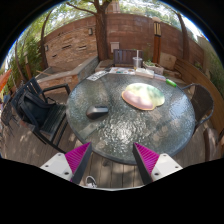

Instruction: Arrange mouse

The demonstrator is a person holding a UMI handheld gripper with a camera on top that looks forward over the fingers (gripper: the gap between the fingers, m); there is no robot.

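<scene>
Outdoor patio, brick wall [75,40] and a tree trunk [101,30] behind. Round glass bench [120,130] in the middle, chairs around it: a dark one [35,105] to the left, another [205,100] to the right.

Tool [113,160] held back from the near rim of the bench, fingers spread wide, pink pads [79,159] facing each other, nothing between them. Not touching anything.

Mouse [97,111]: small dark shape lying on the glass, left of centre, well beyond the fingertips and nearer the left finger's line than the right's. Exact orientation too small to tell. Just to its right, apart from it, a round pale mat [143,95] with a pinkish middle, probably the place meant for the mouse, though that is only a guess. Some light items [150,70] at the far edge of the bench, unclear what.

Step in hand, by the look of it: the approach, before any grasp. Task barely begun; mouse untouched on its own support.

Next move likely calls for: pushing forward over the near rim and left, lowering toward the glass, bringing the fingers to either side of the mouse's body, then closing gently. Care needed on glass, a slick surface where a low, smooth mouse could skid away from a one-sided touch.
</scene>
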